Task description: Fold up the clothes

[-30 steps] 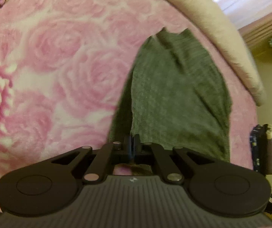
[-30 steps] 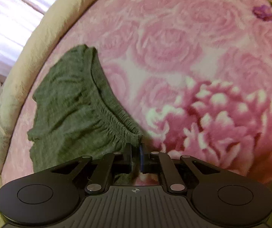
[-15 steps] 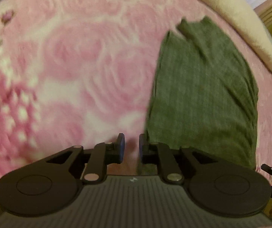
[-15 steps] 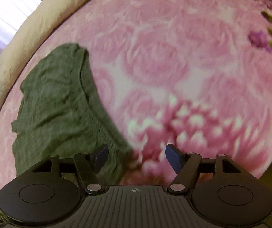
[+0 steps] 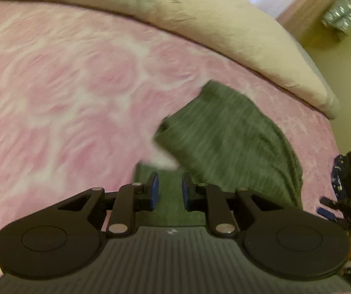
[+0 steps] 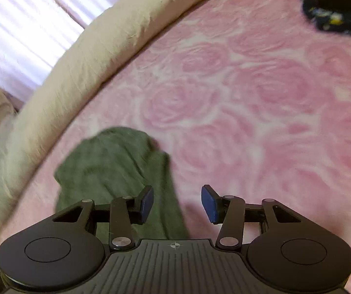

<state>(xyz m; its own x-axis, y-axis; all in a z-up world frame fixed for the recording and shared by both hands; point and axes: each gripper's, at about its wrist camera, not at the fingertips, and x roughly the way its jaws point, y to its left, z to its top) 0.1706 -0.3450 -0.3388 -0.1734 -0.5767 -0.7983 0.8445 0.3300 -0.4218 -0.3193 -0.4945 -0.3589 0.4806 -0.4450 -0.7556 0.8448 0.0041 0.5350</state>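
Observation:
A dark green knit garment [image 5: 227,137] lies folded on the pink rose-patterned blanket [image 5: 60,103]. My left gripper [image 5: 169,191] is open and empty, hovering over the garment's near edge, with green cloth showing between the blue pads. In the right wrist view the same garment [image 6: 116,166] lies at lower left. My right gripper [image 6: 177,202] is wide open and empty; its left finger [image 6: 146,199] is over the garment's right edge, its right finger [image 6: 209,203] over bare blanket.
A cream bolster or rolled duvet [image 5: 224,31] runs along the far edge of the bed [image 6: 77,68]. Dark patterned clothing [image 6: 330,9] lies at the far right. A pile of items [image 5: 349,183] sits off the bed's right side.
Both grippers let go of the green garment and opened. They have since moved over it, the left to its near edge, and the garment now lies shorter, doubled over on the blanket.

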